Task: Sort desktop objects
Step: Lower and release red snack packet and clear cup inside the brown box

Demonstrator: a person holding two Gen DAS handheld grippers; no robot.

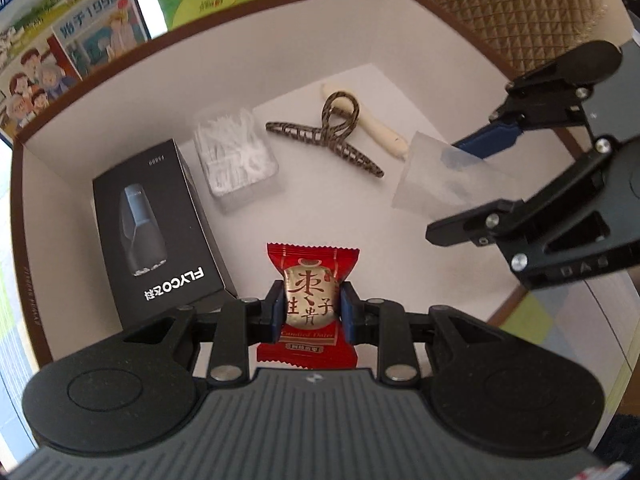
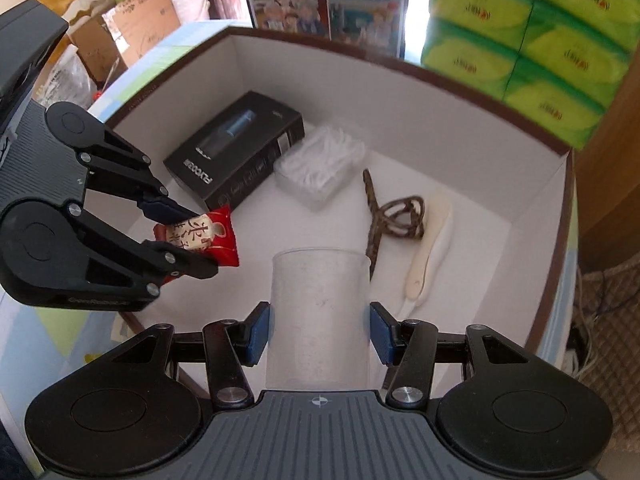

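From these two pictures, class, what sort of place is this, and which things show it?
Probably a home, in a living or storage corner. Stacked green tissue packs and cardboard boxes stand behind, and a hair clip and cotton swabs lie in the big box.

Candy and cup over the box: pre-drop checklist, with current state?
1. Left gripper shut on the candy: ok.
2. Right gripper shut on the cup: ok.
3. Both loads above the box interior: ok.
4. Free floor below the candy: ok.
5. Cup clear of the hair clip and the white spoon: cannot tell.
6. Grippers apart from each other: ok.
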